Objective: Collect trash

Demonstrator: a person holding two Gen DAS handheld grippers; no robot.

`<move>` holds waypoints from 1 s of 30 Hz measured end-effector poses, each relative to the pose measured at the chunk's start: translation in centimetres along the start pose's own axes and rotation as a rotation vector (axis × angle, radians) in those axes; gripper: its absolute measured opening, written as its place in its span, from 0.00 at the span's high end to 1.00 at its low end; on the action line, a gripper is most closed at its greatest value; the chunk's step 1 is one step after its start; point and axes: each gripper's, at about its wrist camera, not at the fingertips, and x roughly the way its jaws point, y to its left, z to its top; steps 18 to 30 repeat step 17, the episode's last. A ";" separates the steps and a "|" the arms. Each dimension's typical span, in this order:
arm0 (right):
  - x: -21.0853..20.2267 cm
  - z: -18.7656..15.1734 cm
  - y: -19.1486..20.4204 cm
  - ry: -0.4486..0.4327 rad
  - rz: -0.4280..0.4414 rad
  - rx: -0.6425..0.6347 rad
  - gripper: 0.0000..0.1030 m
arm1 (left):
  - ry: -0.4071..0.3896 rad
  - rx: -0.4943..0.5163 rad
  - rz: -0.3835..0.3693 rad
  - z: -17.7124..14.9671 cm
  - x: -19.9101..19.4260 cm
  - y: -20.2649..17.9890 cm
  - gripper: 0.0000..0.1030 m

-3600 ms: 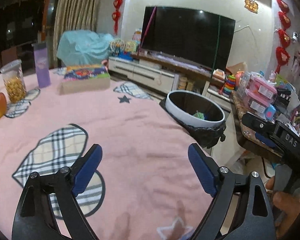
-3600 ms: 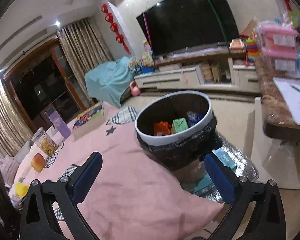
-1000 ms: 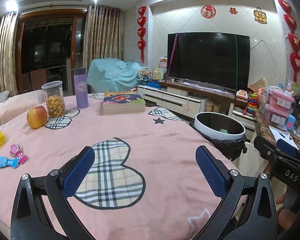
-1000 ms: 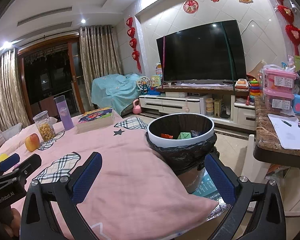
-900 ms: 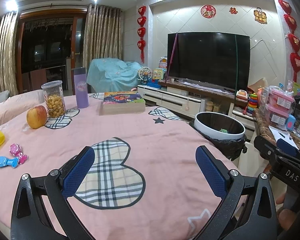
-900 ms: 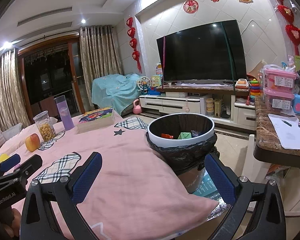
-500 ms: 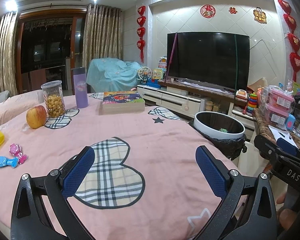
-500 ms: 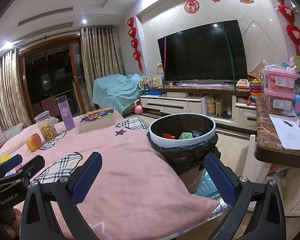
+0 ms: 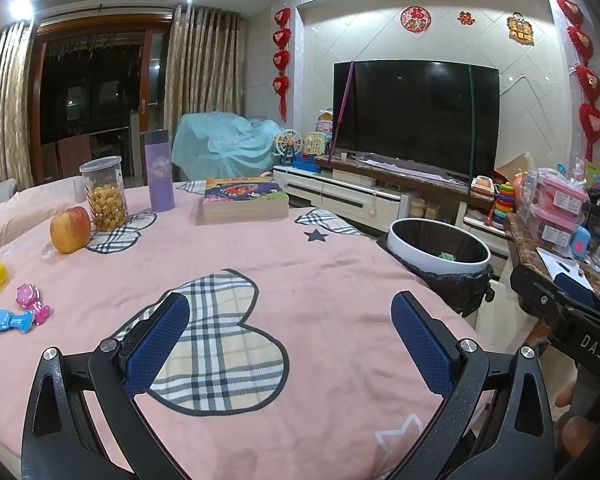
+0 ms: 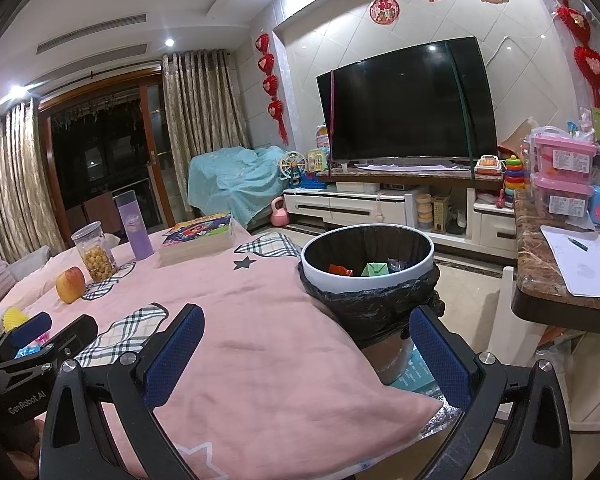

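Trash bin (image 10: 367,264) stands at the table's far right edge, within easy reach, holding what look like wrappers — left gripper (image 9: 289,338) and right gripper (image 10: 306,354) both spread apart, empty.

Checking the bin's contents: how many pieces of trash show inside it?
3 in the trash bin: orange wrapper, green piece, blue wrapper. More may be hidden below.

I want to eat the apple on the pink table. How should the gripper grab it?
Grip the apple around its widest middle, one finger on each side. It is round and sits upright, so a low or high grip would likely slip. Come from the open right side with the left gripper, since the jar stands close behind it.
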 end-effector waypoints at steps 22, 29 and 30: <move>1.2 -0.3 -0.5 0.047 0.020 0.015 0.00 | 0.034 -0.011 -0.026 -0.3 0.9 0.5 0.00; 1.2 -0.3 -0.5 0.047 0.020 0.015 0.00 | 0.034 -0.011 -0.026 -0.3 0.9 0.5 0.00; 1.2 -0.3 -0.5 0.047 0.020 0.015 0.00 | 0.034 -0.011 -0.026 -0.3 0.9 0.5 0.00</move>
